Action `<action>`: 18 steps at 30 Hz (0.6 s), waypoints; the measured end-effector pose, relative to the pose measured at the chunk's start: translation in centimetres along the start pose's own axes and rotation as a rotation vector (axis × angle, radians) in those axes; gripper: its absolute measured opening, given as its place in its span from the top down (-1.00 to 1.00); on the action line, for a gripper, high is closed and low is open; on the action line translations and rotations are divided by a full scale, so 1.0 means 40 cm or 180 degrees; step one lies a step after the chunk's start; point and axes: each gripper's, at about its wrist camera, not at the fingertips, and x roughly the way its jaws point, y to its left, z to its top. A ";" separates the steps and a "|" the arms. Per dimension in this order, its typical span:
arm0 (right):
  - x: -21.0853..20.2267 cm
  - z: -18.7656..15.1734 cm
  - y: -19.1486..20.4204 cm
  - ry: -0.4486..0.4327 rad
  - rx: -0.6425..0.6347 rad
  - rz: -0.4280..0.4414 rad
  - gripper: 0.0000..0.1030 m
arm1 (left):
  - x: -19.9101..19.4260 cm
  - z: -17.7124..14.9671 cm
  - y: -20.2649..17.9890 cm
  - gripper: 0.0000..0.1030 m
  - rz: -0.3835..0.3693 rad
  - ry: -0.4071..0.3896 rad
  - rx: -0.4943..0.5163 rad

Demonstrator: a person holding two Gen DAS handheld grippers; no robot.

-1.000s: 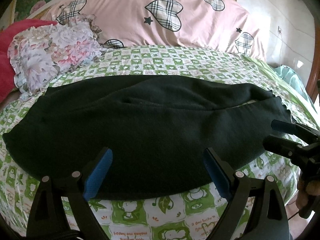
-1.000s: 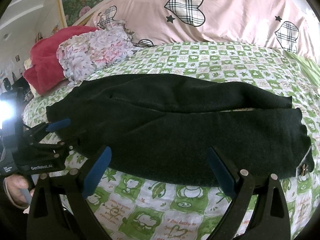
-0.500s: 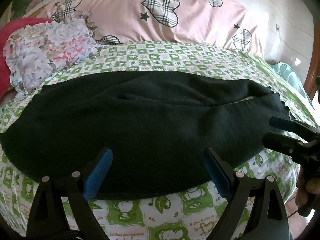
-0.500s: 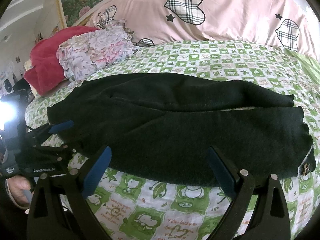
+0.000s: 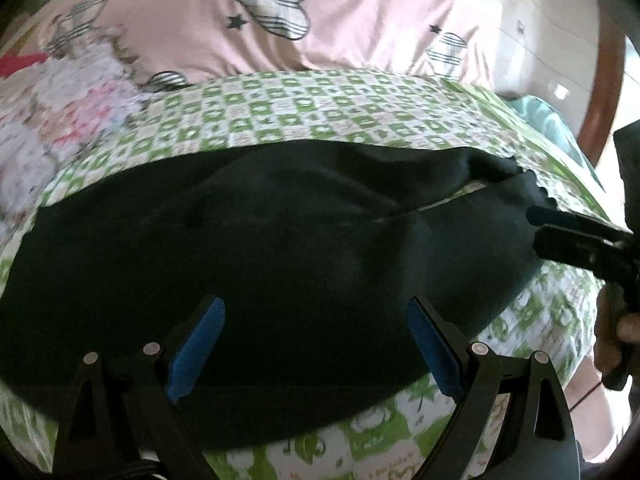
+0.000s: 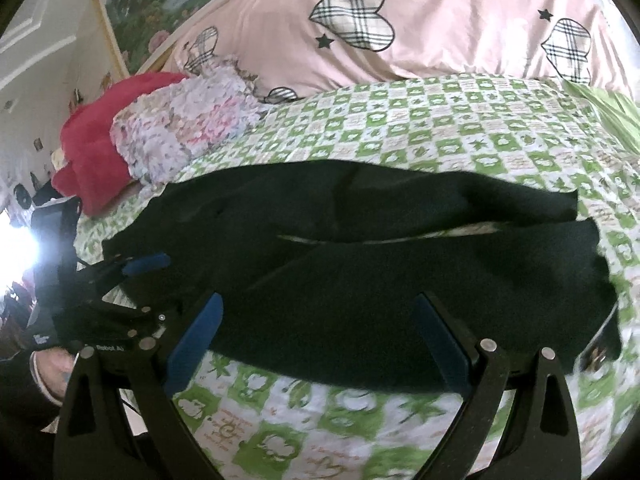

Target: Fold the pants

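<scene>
Black pants (image 5: 280, 248) lie flat across the green checked bedsheet (image 5: 320, 116), legs running sideways with a thin gap between them. They also show in the right wrist view (image 6: 380, 280). My left gripper (image 5: 316, 344) is open and empty, low over the near edge of the pants. My right gripper (image 6: 320, 344) is open and empty over the near edge toward the leg ends. The right gripper also shows at the right of the left wrist view (image 5: 560, 232). The left gripper shows at the left of the right wrist view (image 6: 132, 276).
A pink duvet with plaid hearts (image 6: 420, 28) lies at the back of the bed. A floral pillow (image 6: 180, 124) and a red blanket (image 6: 96, 148) sit at the back left. A wooden bed frame (image 5: 608, 80) stands at the right.
Both grippers have moved closer and lower toward the near edge of the pants. The pants have not moved. Both stay open.
</scene>
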 end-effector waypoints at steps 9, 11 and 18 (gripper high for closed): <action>-0.024 0.107 -0.150 0.0113 0.0358 -0.0038 -0.87 | 0.070 0.150 -0.001 -0.81 -0.0379 0.0171 0.0359; -0.023 0.135 -0.196 0.0163 0.0464 -0.0054 -0.87 | 0.096 0.189 -0.006 -0.81 -0.0402 0.0201 0.0463; -0.013 0.207 -0.343 0.0310 0.0833 -0.0133 -0.87 | 0.183 0.295 -0.027 -0.81 -0.0519 0.0325 0.0873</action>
